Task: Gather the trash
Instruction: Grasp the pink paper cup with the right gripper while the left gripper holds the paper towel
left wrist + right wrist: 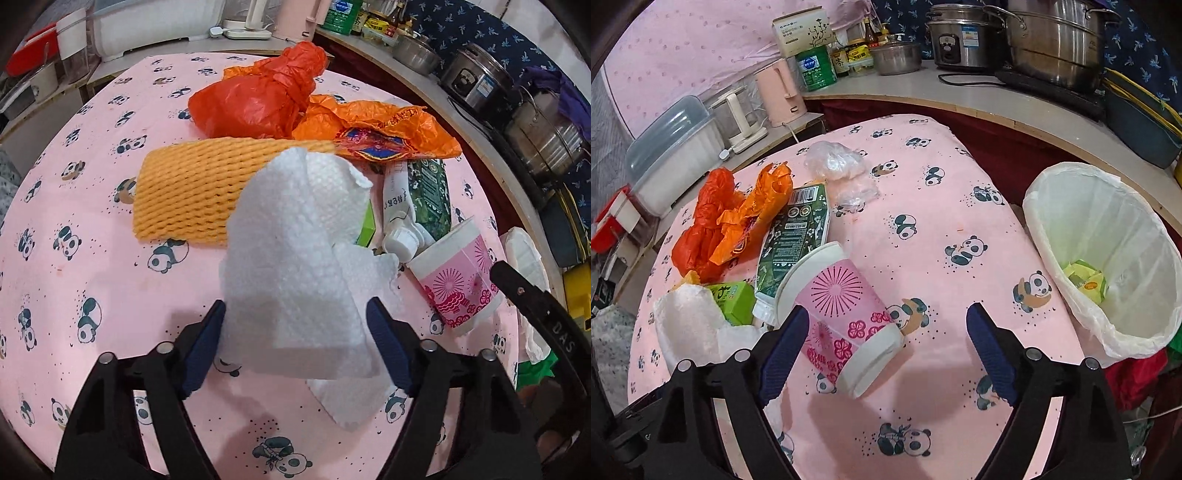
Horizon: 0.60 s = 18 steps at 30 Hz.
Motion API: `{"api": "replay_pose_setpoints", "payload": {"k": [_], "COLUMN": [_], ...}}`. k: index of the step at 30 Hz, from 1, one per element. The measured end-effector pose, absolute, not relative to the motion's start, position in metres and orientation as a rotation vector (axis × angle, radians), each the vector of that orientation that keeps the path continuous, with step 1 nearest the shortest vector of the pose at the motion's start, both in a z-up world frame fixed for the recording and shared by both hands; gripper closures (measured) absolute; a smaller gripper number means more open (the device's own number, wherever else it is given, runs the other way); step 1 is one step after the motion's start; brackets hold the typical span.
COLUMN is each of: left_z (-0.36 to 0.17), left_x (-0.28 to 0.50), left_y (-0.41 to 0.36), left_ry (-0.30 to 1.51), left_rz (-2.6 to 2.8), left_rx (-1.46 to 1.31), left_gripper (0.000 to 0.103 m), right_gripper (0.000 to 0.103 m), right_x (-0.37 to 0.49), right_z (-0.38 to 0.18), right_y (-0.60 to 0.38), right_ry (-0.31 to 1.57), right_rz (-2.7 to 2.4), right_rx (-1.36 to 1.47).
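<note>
From the left wrist camera, the left hand-held gripper (295, 347) stands wide open, its blue pads on either side of a crumpled white paper towel (295, 258). The towel rises between the fingers, but whether the pads touch it cannot be told. It lies on the desk (92, 221), which is covered in pink cloth with pandas. Behind the towel lies a yellow foam net sleeve (188, 192), and beyond that a red plastic bag (255, 99) touches an orange plastic bag (376, 125). To the right lie a white tube (397, 210) and a dark green packet (432, 195), side by side. A pink paper cup (458, 280) lies on its side just beside the tube's cap. A black finger of the other gripper shows at the right edge.

From the right wrist camera, the right hand-held gripper (886, 347) is wide open and holds nothing. The pink paper cup (842, 317) lies tipped over between its fingers, close to the left pad. A small green box (735, 299) sits left of the cup, against the paper towel (690, 325). Clear plastic wrap (836, 162) lies farther back on the desk. A bin lined with a white bag (1108, 243) stands off the desk's right edge, with yellow-green wrappers (1086, 280) at its bottom.
</note>
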State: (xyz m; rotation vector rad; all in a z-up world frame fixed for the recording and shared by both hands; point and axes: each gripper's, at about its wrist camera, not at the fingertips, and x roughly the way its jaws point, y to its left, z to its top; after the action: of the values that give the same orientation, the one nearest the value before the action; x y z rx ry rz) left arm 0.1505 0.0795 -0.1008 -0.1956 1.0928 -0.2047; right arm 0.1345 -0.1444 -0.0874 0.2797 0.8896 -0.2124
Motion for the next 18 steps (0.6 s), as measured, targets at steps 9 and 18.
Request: {"api": "replay_pose_setpoints", "payload": {"k": [9,18], "left_z": [-0.105,-0.094], "left_x": [0.154,0.144], "left_y": [0.062,0.06], "left_ry": [1.117,1.098], "left_rz": [-0.292,-0.298], "left_rx": [-0.145,-0.136], "left_gripper": [0.096,0.097], "right_gripper": [0.019,0.049], "right_x": [0.159,0.145], "right_z": [-0.112,-0.107], "right_y": [-0.142,-0.118], "right_ry": [0.95,0.952], "right_rz": [-0.104,-0.065], "right_rx": [0.334,0.27]}}
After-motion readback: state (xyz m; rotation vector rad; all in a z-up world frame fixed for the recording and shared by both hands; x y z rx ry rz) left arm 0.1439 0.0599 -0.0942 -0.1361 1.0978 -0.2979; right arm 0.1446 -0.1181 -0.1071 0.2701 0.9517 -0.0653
